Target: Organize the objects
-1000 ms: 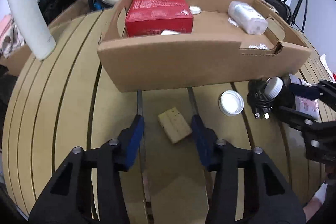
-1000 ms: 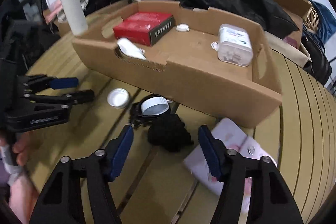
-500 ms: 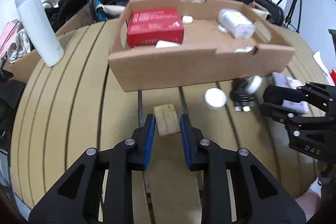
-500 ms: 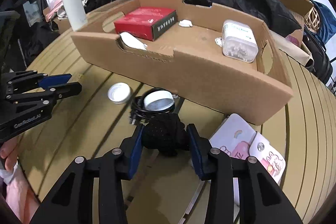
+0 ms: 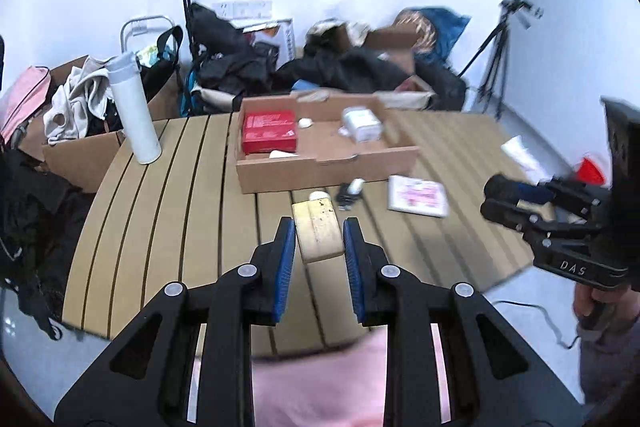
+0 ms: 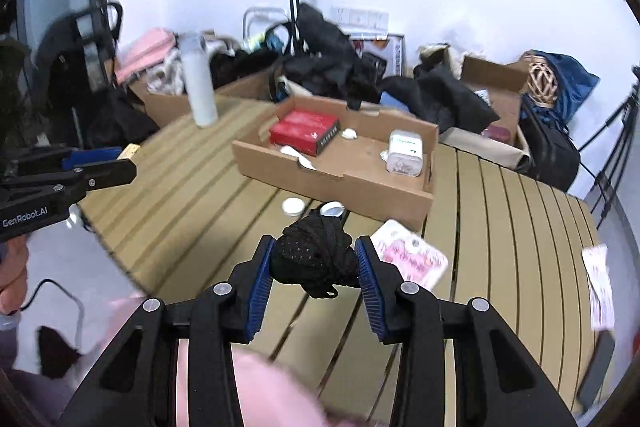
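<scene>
My left gripper (image 5: pixel 319 247) is shut on a tan wooden block (image 5: pixel 317 229) and holds it well above the slatted table (image 5: pixel 168 195). My right gripper (image 6: pixel 314 263) is shut on a black mesh bundle (image 6: pixel 314 261), also lifted high. The cardboard tray (image 5: pixel 320 173) lies ahead, holding a red box (image 5: pixel 269 136), a white plastic container (image 5: pixel 362 123) and small white items. In the right wrist view the tray (image 6: pixel 360 183) shows the same red box (image 6: pixel 304 131) and container (image 6: pixel 405 157).
On the table before the tray lie a white lid (image 6: pixel 293 206), a black cable coil with a white cap (image 6: pixel 331 209) and a pink-and-white card (image 6: pixel 410 259). A white bottle (image 5: pixel 132 113) stands far left. Bags, boxes and a tripod (image 5: pixel 496 59) crowd the back.
Both grippers closed on their objects, then lifted and pulled back from the table. The block and the black bundle left the tabletop, and the tray now looks much farther away.
</scene>
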### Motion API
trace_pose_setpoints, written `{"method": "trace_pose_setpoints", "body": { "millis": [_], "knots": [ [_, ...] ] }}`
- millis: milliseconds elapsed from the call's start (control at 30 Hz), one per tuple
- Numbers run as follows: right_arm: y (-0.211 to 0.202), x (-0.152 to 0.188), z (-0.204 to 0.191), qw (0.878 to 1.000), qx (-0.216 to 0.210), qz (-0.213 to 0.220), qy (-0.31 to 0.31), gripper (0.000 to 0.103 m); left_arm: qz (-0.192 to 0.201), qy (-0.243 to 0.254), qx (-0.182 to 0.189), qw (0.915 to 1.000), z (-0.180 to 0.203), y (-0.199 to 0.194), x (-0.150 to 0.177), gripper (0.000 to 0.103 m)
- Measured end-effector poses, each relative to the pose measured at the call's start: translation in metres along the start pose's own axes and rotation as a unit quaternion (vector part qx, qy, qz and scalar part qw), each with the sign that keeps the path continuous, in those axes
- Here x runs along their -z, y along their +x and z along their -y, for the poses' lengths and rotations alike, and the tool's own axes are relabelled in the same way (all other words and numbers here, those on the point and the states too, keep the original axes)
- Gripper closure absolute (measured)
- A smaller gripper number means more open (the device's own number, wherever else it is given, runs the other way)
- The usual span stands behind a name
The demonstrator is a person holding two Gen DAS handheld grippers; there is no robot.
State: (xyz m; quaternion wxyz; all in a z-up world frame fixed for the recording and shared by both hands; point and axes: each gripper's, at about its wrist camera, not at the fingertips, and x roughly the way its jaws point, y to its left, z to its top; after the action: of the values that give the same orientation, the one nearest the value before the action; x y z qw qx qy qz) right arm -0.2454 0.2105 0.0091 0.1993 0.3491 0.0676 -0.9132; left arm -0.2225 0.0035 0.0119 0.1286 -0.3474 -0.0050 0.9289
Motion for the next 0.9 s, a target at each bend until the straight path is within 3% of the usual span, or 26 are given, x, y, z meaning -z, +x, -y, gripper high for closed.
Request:
{"method": "trace_pose_setpoints", "body": {
  "millis": [133, 333, 700, 900],
  "knots": [
    [-0.053, 0.033, -0.021, 0.999, -0.016, 0.016, 0.025, 0.059, 0.016, -0.014, 0.017, 0.9996, 0.006, -0.049, 0.018, 0.082],
    [-0.084, 0.069, -0.039, 0.999, -0.021, 0.016, 0.038, 0.059, 0.025, -0.023, 0.037, 0.9988, 0.022, -0.086, 0.048, 0.082],
    [-0.086, 0.074, -0.046, 0.999, -0.028, 0.013, 0.029, 0.059, 0.029, -0.003, 0.045, 0.9986, 0.031, -0.087, 0.055, 0.082],
    [-0.065, 0.061, -0.032, 0.999, -0.034, -0.007, 0.036, 0.059, 0.002, -0.014, 0.036, 0.9992, 0.01, -0.056, 0.03, 0.082]
  ]
}}
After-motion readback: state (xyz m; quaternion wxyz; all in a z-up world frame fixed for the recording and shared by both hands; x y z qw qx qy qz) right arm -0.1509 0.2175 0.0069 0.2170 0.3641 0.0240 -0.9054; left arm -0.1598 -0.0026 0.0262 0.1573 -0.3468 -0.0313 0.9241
